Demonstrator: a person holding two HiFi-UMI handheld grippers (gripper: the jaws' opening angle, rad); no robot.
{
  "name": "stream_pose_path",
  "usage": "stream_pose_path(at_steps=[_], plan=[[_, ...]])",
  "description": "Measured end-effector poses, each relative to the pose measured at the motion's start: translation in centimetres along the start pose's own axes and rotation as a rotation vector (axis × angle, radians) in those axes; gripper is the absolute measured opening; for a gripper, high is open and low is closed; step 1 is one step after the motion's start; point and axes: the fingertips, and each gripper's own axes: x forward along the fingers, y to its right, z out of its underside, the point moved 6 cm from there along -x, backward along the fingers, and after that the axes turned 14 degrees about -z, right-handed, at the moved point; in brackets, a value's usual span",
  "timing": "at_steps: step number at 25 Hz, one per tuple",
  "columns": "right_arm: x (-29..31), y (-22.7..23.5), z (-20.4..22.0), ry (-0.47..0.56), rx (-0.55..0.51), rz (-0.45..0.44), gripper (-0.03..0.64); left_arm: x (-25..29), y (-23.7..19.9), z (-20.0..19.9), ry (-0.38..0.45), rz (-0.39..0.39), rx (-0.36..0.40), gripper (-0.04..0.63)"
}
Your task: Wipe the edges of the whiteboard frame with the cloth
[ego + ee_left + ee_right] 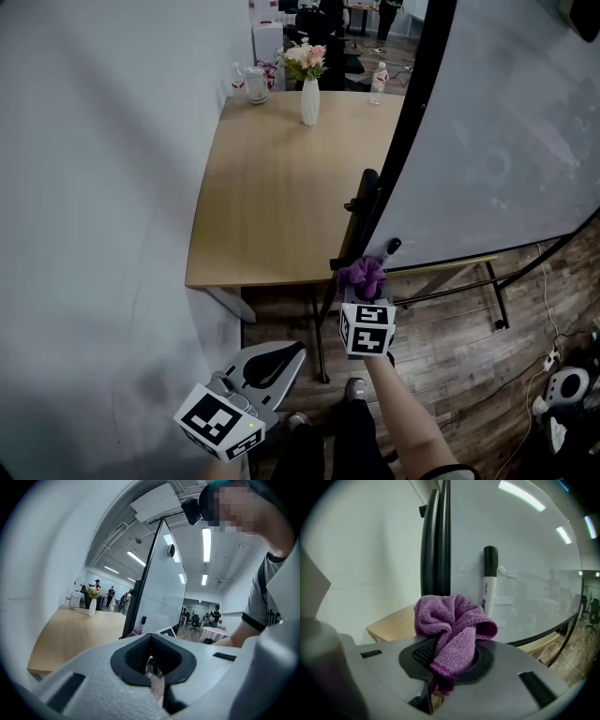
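The cloth (pixel 454 620) bunches mid-picture, its lower fold clamped between the fingers of the right gripper (pixel 440 665), near the whiteboard frame (pixel 436 541). The left gripper (pixel 153 665) has its fingers together, empty.

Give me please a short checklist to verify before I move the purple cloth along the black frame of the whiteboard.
1. Cloth held firmly: ok. The right gripper is shut on the purple cloth, which bunches out ahead of it.
2. Cloth touching the frame: cannot tell. The black edge stands right behind the cloth, but contact is hidden.
3. Path free: not ok. A black marker stands upright on the board, close beside the frame.
4. Left gripper out of the way: ok. It is shut, empty, low and apart from the board.
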Motion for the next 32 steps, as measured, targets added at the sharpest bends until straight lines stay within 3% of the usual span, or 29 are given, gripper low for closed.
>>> stream_pose_path(at_steps=[21, 32], plan=[[1.3, 0.3, 2.7, -0.072, 0.015, -0.016, 0.063, 0.0, 0.0, 0.8, -0.023, -0.014, 0.002, 0.017], [-4.2, -1.3, 1.0, 0.014, -0.036, -0.039, 0.064, -0.7, 1.6, -1.0, 0.006, 0.017, 0.044, 0.017]])
